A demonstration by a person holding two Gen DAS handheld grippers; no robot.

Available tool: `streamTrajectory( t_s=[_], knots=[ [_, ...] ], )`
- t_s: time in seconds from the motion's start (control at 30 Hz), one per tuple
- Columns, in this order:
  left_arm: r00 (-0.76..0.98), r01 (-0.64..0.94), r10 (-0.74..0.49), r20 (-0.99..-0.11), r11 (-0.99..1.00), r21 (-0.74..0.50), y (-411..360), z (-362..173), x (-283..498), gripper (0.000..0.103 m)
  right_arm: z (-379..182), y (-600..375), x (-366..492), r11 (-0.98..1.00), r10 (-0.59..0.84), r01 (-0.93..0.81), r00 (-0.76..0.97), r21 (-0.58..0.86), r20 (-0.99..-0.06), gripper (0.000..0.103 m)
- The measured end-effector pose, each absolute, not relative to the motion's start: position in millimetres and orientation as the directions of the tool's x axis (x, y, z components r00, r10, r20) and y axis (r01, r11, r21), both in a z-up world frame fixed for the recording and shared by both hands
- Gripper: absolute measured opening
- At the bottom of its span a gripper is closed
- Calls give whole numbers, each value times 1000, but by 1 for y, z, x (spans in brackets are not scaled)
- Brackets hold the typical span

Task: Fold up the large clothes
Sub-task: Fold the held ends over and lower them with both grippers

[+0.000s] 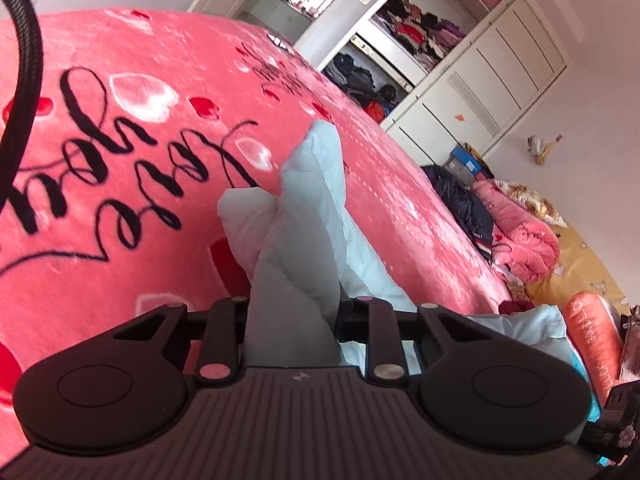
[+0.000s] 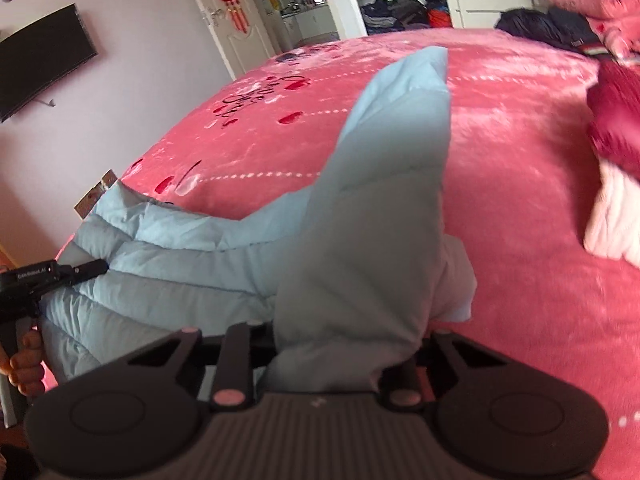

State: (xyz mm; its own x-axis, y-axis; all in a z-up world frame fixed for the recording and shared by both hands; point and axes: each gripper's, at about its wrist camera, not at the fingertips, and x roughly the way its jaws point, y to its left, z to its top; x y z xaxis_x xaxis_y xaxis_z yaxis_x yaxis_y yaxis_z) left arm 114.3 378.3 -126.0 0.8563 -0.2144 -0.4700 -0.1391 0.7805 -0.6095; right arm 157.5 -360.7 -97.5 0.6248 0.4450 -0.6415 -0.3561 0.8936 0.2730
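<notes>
The light blue padded jacket [image 2: 192, 256] lies on the pink bed [image 2: 520, 168], near its edge. The left claw [image 1: 294, 304] is clenched on a bunch of the fabric, and the right claw [image 2: 344, 332] also grips a thick fold that stands up in front of it. The step seems to be lifting one side to fold it over. To do it well, both hands should rise together and keep the cloth stretched between them, so the padded layers do not slip out or bunch before they are laid flat.
</notes>
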Motion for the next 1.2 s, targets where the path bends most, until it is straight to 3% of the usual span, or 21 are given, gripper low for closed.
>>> streamTrajectory(
  t_s=[0.5, 0.7, 0.93, 1.03, 1.1, 1.13, 1.17, 1.2],
  knots=[
    [896, -438, 298, -330, 723, -535, 486, -90, 63, 31, -56, -154, 241, 734, 637, -663, 598, 148, -487, 22],
    [838, -540, 390, -382, 698, -470, 493, -102, 82, 31, -59, -88, 273, 700, 656, -710, 595, 80, -464, 22],
    [772, -620, 416, -480, 657, -429, 504, -119, 98, 37, -92, -45, 306, 713, 600, -701, 610, 0, -517, 25],
    [741, -649, 433, -514, 659, -380, 503, -122, 107, 49, -106, -38, 315, 729, 558, -684, 620, -31, -551, 36],
    [719, -668, 450, -529, 657, -349, 504, -121, 109, 60, -112, -35, 318, 740, 531, -671, 631, -54, -565, 50],
    [713, -673, 459, -530, 659, -335, 504, -120, 111, 64, -113, -36, 318, 751, 513, -657, 645, -67, -566, 65],
    [708, -678, 468, -530, 660, -323, 504, -117, 112, 74, -113, -39, 318, 762, 500, -643, 657, -74, -565, 74],
    [700, -685, 482, -526, 661, -306, 507, -114, 112, 79, -112, -42, 314, 769, 499, -636, 661, -65, -561, 77]
  ],
)
